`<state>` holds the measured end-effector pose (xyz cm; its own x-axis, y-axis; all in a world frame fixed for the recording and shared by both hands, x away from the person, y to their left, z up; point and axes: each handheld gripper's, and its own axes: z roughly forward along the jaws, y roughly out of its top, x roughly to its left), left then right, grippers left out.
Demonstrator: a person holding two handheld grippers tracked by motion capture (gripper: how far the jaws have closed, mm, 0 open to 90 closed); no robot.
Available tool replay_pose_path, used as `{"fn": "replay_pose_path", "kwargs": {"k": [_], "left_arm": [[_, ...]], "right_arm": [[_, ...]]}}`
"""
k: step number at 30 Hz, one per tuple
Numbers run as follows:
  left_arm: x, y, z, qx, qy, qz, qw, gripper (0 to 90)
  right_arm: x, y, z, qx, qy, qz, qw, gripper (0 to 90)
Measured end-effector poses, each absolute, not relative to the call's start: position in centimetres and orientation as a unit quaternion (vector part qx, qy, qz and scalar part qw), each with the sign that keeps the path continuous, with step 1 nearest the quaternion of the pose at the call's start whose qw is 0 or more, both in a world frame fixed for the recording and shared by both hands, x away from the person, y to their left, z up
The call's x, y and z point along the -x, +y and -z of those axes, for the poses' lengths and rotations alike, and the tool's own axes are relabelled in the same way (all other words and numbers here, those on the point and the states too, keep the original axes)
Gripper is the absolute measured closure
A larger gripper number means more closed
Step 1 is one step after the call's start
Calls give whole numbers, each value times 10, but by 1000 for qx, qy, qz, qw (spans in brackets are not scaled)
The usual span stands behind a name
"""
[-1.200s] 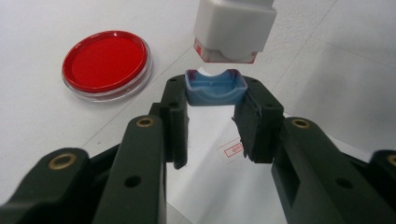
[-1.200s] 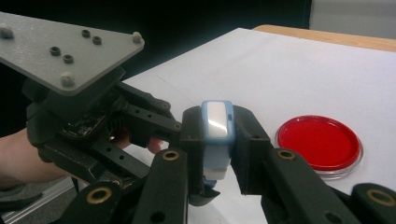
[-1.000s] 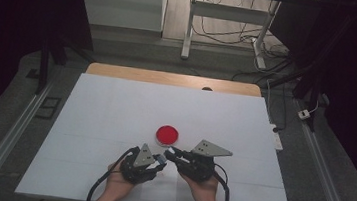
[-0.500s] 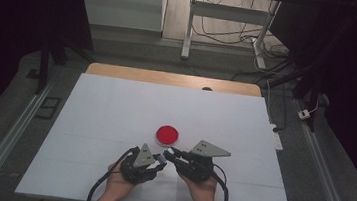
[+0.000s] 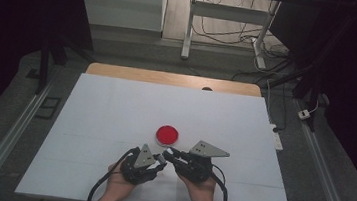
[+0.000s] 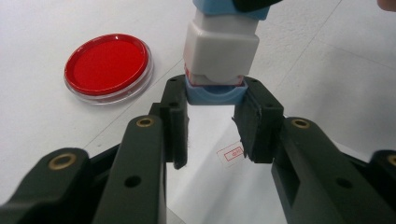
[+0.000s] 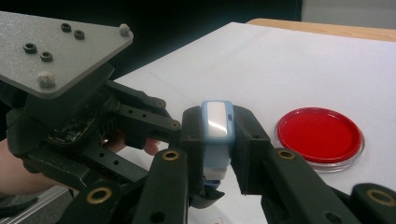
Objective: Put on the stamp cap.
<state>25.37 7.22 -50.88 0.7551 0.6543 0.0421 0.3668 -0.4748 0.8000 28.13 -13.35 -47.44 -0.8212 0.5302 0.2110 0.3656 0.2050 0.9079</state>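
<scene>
Now | stamp (image 6: 219, 51) clamped by right gripper (image 7: 217, 154) | blue cap (image 6: 215, 93) pinched by left gripper (image 6: 212, 126) | cap to be pulled off straight, near red ink pad (image 5: 167, 135).

**The stamp between my two sets of fingers**

I have a small blocky stamp (image 6: 219, 51) with a pale grey body and light blue ends. My left fingers (image 6: 173, 116) clamp its lower blue end, and my right fingers (image 7: 246, 140) clamp the blue-rimmed upper end, so it hangs above the white surface (image 5: 115, 109). Just beside it lies a flat round dish (image 5: 167, 135) with a red inside and clear rim.
</scene>
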Motion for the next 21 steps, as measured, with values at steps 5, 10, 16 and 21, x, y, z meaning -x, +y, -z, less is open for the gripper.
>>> {"fn": "replay_pose_path", "kwargs": {"k": [5,10,16,21], "left_arm": [[-253,72,509,-839,306,-178,413,649],[-253,72,510,-840,306,-177,412,650],[-253,72,510,-840,306,-179,412,650],[-253,71,510,-840,306,-180,411,650]], "right_arm": [[-281,-133,475,-295,771,-559,73,753],[-282,-134,476,-300,769,-561,69,753],[-282,-134,477,-304,766,-562,66,753],[-282,-134,477,-306,765,-562,63,753]]}}
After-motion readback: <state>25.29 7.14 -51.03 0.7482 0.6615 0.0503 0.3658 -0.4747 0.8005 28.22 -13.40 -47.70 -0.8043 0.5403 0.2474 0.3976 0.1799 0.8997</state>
